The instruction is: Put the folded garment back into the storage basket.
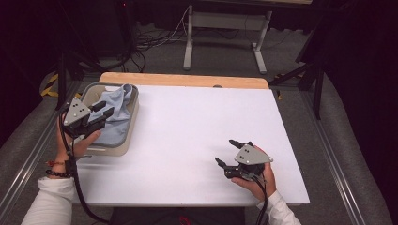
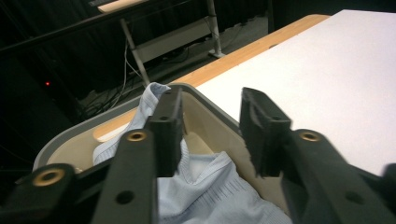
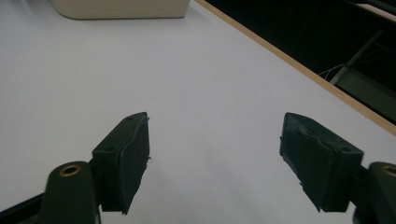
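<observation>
Pale-blue ribbed garment [image 2: 205, 186], crumpled in bin [image 2: 219, 119]

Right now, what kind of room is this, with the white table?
Probably a lab or studio set up for recording handling tasks. The white table sits among dark curtains, loose cables trail over the floor, and a person's hands work a left gripper and a right gripper.

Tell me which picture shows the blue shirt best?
The left gripper view: the shirt lies close up in the bin, so its ribbed neckline and knit are clear. The high view shows the shirt small and partly behind the left gripper. The right gripper view catches just the bin's outer wall.
</observation>
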Demonstrator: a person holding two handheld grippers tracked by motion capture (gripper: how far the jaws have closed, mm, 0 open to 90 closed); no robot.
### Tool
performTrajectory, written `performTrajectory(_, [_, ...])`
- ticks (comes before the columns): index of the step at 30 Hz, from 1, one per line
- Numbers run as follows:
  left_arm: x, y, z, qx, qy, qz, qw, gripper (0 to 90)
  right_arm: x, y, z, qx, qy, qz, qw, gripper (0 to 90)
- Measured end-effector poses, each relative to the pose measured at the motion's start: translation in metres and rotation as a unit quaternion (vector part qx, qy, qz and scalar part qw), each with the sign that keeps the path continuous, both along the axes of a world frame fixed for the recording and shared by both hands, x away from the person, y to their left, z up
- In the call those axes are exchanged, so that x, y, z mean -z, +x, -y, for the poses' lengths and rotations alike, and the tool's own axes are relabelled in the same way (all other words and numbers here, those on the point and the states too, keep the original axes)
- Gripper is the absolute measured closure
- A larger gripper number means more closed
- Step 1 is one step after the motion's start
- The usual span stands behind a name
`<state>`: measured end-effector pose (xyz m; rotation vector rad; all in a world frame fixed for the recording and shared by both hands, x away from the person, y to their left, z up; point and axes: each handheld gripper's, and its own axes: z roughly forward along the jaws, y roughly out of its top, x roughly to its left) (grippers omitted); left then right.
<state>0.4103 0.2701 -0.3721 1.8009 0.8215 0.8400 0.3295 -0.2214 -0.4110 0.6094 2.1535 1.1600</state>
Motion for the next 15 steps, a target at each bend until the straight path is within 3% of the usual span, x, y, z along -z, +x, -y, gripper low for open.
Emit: performTrajectory(15, [0.0003,-0.0094,0.0056,0.005,-0.011,0.017,0.9998,38.5,-0.0007,-0.0013,-0.0013,-0.001,0.003,0.005,1.0,24.9])
